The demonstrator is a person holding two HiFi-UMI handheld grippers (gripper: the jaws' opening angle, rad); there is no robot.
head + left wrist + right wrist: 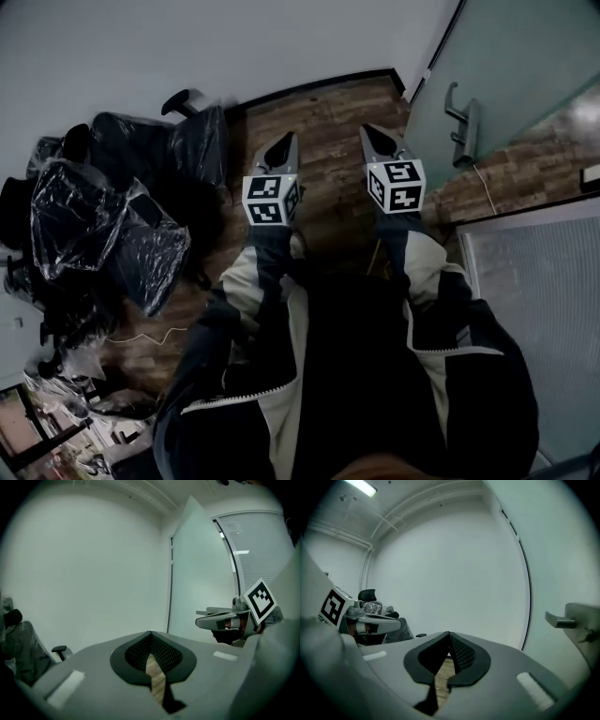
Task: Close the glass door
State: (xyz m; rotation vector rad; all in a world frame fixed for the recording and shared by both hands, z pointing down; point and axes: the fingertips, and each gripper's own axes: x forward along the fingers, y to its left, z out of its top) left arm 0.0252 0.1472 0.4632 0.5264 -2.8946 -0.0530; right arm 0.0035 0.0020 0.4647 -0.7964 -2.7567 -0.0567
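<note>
From above, a person in a dark jacket with pale panels (356, 375) held both tools out over a brown wood-plank floor (328, 117). The left gripper (286, 139) and the right gripper (370, 131) lay side by side, apart, each tapering to a closed point and carrying a black-and-white marker cube. Right of the right gripper stood a frosted glass door (511, 61) with a grey metal lever handle (464, 122). To the left, black office chairs wrapped in clear plastic (112, 216) crowded against the white wall (187, 42).

your head view | door (506, 56): cut off by top and right edges | chairs (94, 216): leftmost cut off | clutter (84, 412): too small to tell
</note>
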